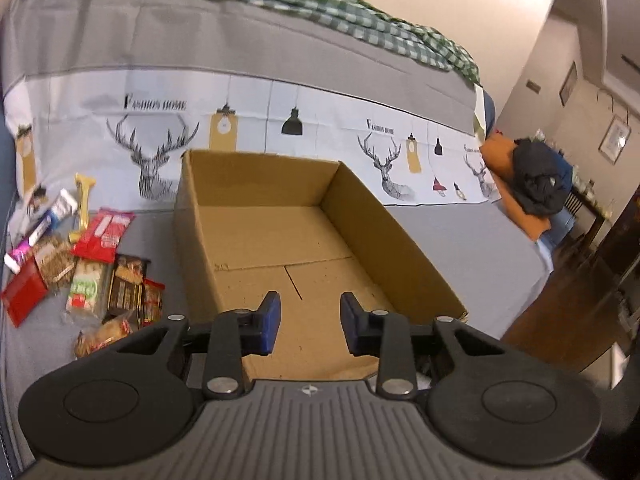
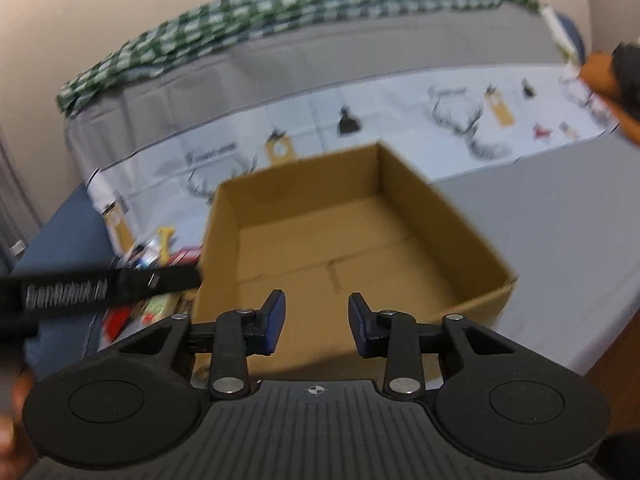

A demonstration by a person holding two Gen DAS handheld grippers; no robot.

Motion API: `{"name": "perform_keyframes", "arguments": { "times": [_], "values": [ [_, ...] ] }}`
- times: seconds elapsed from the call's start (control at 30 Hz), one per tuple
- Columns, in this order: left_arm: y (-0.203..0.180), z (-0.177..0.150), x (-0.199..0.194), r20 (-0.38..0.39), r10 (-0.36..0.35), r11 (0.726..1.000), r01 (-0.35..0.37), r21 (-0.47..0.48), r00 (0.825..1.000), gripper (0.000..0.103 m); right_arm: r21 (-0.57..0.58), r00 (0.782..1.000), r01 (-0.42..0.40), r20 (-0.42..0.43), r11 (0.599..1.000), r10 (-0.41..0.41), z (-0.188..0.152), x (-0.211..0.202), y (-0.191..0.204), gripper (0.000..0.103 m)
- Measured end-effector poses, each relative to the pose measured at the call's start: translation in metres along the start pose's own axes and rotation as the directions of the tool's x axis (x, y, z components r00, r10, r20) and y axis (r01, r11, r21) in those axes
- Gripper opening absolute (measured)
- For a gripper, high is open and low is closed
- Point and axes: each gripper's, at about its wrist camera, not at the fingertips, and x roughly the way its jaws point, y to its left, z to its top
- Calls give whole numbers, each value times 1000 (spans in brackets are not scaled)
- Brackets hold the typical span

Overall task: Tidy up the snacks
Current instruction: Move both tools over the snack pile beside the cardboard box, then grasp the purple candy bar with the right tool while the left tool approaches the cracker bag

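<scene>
An open brown cardboard box (image 1: 280,236) sits on a grey-covered bed (image 1: 472,240), its long axis running away from the camera toward the deer-printed sheet (image 1: 152,152). Beside the box's left wall lies a pile of wrapped snack packets (image 1: 96,256), long sides mostly pointing the same way; labels are too small to read. The left gripper (image 1: 307,320) hovers over the box's near edge, fingers apart, holding nothing. The right wrist view is blurred; the right gripper (image 2: 317,322) hangs likewise, fingers apart and empty, and a black bar partly hides the snacks.
</scene>
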Motion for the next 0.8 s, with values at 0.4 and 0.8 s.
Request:
{"name": "perform_keyframes", "arguments": {
  "times": [0.4, 0.8],
  "values": [
    [89, 13, -20, -46, 93, 995, -94, -28, 995, 35, -151, 943, -321, -144, 935, 301, -13, 11, 92, 20],
    [172, 8, 18, -220, 232, 964, -254, -79, 947, 43, -98, 872, -288, -437, 953, 218, -66, 100, 148, 55]
  ]
}}
